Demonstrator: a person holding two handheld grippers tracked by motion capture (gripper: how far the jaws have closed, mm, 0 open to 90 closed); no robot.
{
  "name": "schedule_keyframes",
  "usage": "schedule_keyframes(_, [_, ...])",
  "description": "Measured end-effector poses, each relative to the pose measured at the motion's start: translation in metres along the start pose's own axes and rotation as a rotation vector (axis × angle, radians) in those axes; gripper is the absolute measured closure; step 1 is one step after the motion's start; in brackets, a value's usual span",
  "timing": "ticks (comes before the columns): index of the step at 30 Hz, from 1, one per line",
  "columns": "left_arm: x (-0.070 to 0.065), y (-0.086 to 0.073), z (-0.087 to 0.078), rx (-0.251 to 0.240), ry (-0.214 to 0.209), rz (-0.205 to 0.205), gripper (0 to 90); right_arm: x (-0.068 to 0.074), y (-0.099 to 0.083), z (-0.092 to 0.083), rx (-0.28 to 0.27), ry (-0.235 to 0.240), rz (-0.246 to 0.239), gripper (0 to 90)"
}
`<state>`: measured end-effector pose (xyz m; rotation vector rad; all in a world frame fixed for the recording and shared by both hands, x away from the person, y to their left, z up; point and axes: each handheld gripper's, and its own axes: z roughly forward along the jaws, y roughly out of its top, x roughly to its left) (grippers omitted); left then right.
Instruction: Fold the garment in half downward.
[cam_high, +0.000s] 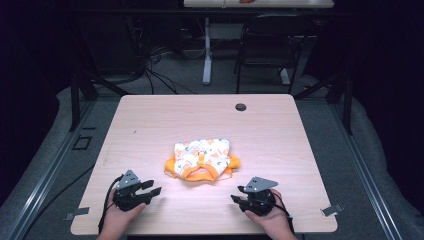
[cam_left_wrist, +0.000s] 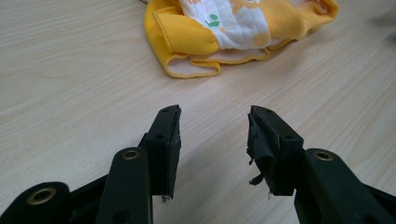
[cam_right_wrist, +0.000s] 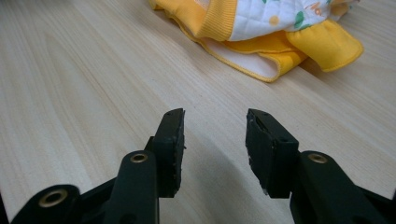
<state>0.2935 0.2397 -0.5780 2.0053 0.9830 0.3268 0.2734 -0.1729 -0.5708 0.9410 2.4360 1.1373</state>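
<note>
A small folded garment (cam_high: 202, 159), white with orange and green prints and yellow-orange trim, lies in the middle of the light wooden table (cam_high: 150, 125). My left gripper (cam_high: 152, 189) rests low near the front edge, to the garment's lower left, jaws open and empty. My right gripper (cam_high: 237, 196) sits to its lower right, also open and empty. In the left gripper view the garment (cam_left_wrist: 233, 28) lies beyond the left gripper (cam_left_wrist: 215, 112), apart from it. The right gripper view has the garment (cam_right_wrist: 280, 28) ahead and to the right of the right gripper (cam_right_wrist: 215, 114).
A round cable hole (cam_high: 240, 107) sits near the table's far edge. Metal clips (cam_high: 331, 210) stick out at the front corners. Beyond the table stand a black chair (cam_high: 272, 45) and a white desk leg (cam_high: 207, 50), with cables on the floor.
</note>
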Motion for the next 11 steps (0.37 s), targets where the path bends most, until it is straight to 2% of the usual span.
schedule_keyframes(5, [0.0002, 0.0004, 0.0011, 0.005, 0.000, 0.004, 53.8, 0.0016, -0.0005, 0.0044, 0.000, -0.003, -0.005, 56.6])
schedule_keyframes(11, [-0.0018, 0.0005, 0.0026, 0.006, 0.007, 0.021, 52.6, 0.0032, -0.0001, 0.0054, 0.004, -0.008, -0.037, 56.4])
